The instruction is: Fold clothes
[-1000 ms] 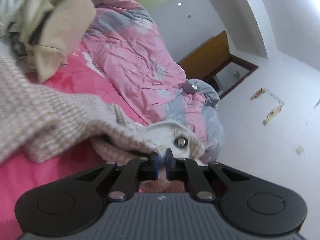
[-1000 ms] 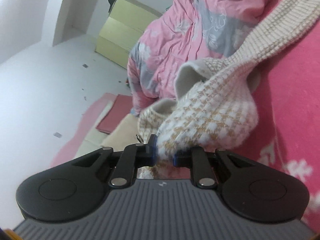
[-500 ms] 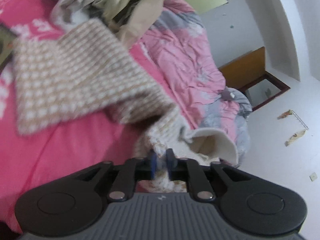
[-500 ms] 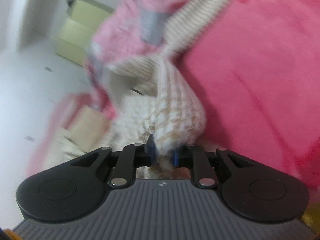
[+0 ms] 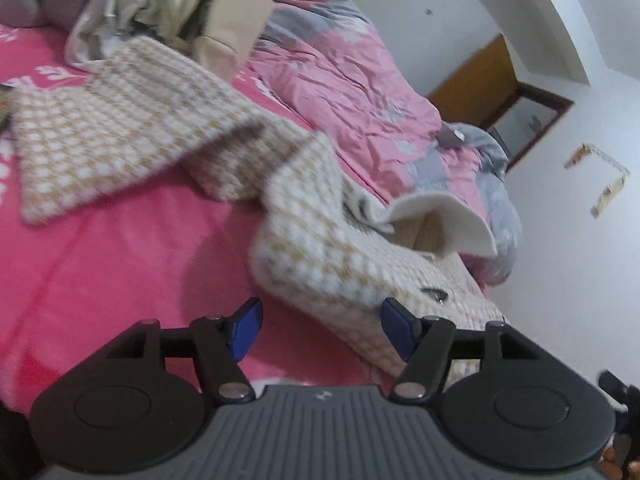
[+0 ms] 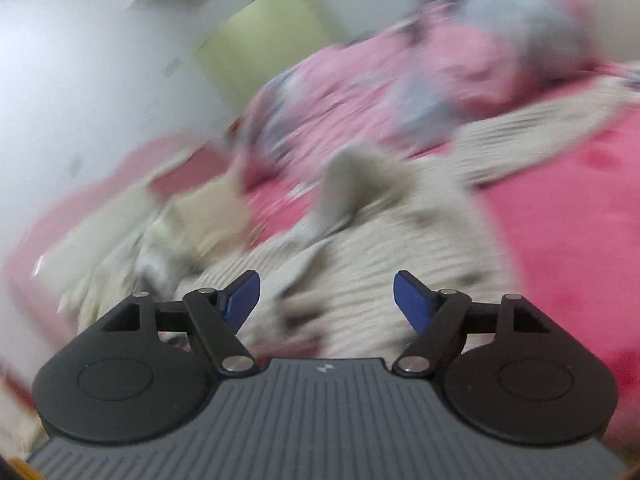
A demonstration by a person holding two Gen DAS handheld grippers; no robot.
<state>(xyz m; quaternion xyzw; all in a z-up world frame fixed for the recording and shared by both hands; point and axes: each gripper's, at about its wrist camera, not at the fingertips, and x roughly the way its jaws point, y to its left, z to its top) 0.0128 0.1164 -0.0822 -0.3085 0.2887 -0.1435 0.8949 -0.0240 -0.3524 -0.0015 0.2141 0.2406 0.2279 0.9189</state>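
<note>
Garment: we see the houndstooth jacket (image 5: pixel 120 136) lying on the pink bed (image 5: pixel 120 264), collar end at the near edge.
Long axis: it runs from our grippers away toward the heap of clothes (image 5: pixel 168 4).
Left gripper (image 5: pixel 318 330): released, jaws wide, collar end just beyond its right finger.
Right gripper (image 6: pixel 326 300): released; blurred cloth ahead.
Nearer: we judge both equally close to the collar end.

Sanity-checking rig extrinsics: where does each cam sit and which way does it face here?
Left wrist: on the left gripper, looking forward along its open fingers across the pink bed at the checked jacket, quilt and clothes pile behind.
Right wrist: on the right gripper, fingers open, facing the jacket; heavily blurred.
Shared: jacket, bed, quilt. No hand visible.
</note>
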